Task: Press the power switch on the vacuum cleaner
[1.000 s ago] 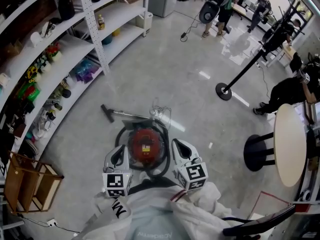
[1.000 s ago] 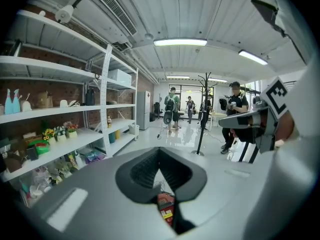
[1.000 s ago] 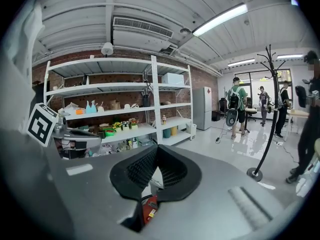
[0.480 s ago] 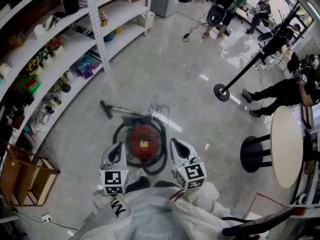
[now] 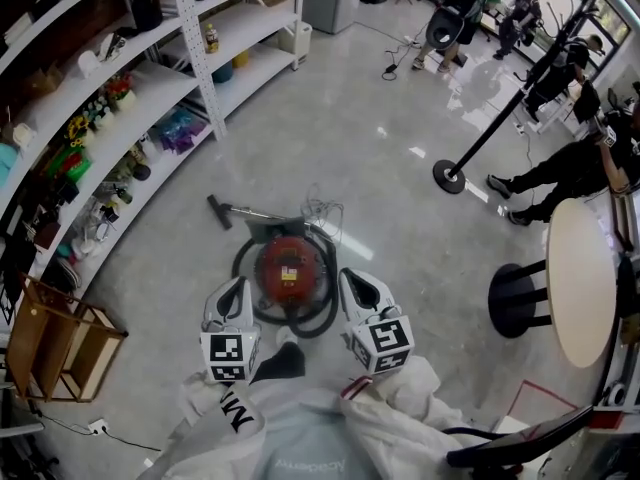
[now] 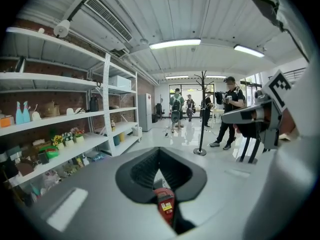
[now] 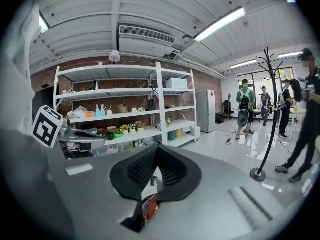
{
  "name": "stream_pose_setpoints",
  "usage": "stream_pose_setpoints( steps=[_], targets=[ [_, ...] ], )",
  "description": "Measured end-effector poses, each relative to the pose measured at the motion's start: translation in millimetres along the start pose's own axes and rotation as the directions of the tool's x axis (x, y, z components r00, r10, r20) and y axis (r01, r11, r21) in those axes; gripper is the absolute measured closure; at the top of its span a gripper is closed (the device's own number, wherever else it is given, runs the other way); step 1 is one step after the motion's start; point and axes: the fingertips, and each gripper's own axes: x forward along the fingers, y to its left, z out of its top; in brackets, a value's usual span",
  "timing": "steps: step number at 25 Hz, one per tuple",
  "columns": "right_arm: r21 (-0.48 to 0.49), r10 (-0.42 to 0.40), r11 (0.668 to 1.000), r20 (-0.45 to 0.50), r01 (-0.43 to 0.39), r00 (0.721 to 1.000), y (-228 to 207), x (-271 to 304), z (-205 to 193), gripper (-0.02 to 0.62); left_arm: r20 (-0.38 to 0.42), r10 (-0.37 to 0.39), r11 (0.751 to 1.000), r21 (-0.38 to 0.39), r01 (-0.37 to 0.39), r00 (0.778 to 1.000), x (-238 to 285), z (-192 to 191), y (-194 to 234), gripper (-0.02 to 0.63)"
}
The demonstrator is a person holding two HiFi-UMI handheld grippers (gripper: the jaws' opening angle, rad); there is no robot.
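Note:
A round red vacuum cleaner (image 5: 290, 266) sits on the grey floor, its black hose (image 5: 318, 320) looped around it. Its wand and floor nozzle (image 5: 218, 211) lie to the far left. In the head view my left gripper (image 5: 233, 292) hangs over the hose's near-left side and my right gripper (image 5: 352, 282) over its near-right side, both above the floor. In the left gripper view the jaws (image 6: 159, 151) meet at their tips with nothing held, and the red vacuum (image 6: 164, 204) shows through the gap below. The right gripper (image 7: 156, 149) looks the same, red body (image 7: 150, 208) below.
White shelving (image 5: 120, 98) full of small items curves along the left. A wooden crate (image 5: 60, 348) stands at the near left. A round table (image 5: 585, 288) and a coat stand's base (image 5: 452, 178) are to the right. People (image 5: 455, 18) stand at the back.
The head view has shifted a little, so the vacuum lies slightly farther ahead. Both grippers stay shut on either side of it.

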Motion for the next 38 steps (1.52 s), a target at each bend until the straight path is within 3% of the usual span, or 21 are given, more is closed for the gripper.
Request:
stream_pose_setpoints(
  steps=[23, 38],
  targets=[
    [0.016, 0.050, 0.999, 0.055, -0.051, 0.997, 17, -133, -45, 0.595, 0.030, 0.026, 0.999, 0.031, -0.027, 0.999, -98, -19, -109, 0.606],
    [0.070, 0.077, 0.994, 0.074, -0.082, 0.994, 25, -175, -61, 0.595, 0.012, 0.037, 0.996, 0.076, -0.038, 0.999, -141, -23, -143, 0.606]
  ],
)
